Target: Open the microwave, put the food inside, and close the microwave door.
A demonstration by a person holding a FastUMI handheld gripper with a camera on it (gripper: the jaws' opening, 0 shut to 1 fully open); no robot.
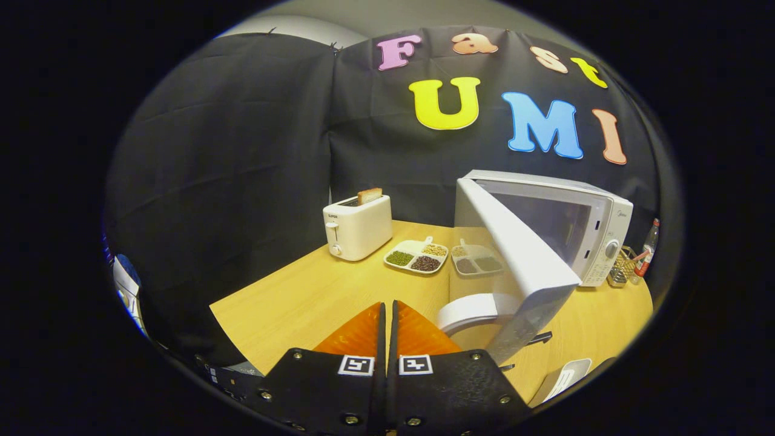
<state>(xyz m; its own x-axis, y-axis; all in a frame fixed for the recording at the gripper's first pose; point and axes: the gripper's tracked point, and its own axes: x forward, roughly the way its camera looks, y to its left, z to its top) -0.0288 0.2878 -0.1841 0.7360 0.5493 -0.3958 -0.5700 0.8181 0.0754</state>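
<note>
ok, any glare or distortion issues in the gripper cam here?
Gripper view: strong fisheye bending at the wooden table edges; the open white microwave door mirrors the divided snack tray in its glass; white toaster sharp and evenly lit; gripper fingers closed together, holding nothing.

The gripper (387, 315) has its two fingers pressed together with nothing between them, above a wooden table (303, 303). To the right of the fingers, the microwave (581, 224) stands with its door (514, 254) swung wide open toward the camera. A white handle (469, 309) is on the door, just beside the fingertips. Beyond the fingers lies a divided plate (416, 255) with grains and beans, and it is reflected in the door glass. A white toaster (357, 227) with a slice of toast (369, 195) stands further left. A bottle (648, 247) and a small wire basket (622, 266) stand right of the microwave.
</note>
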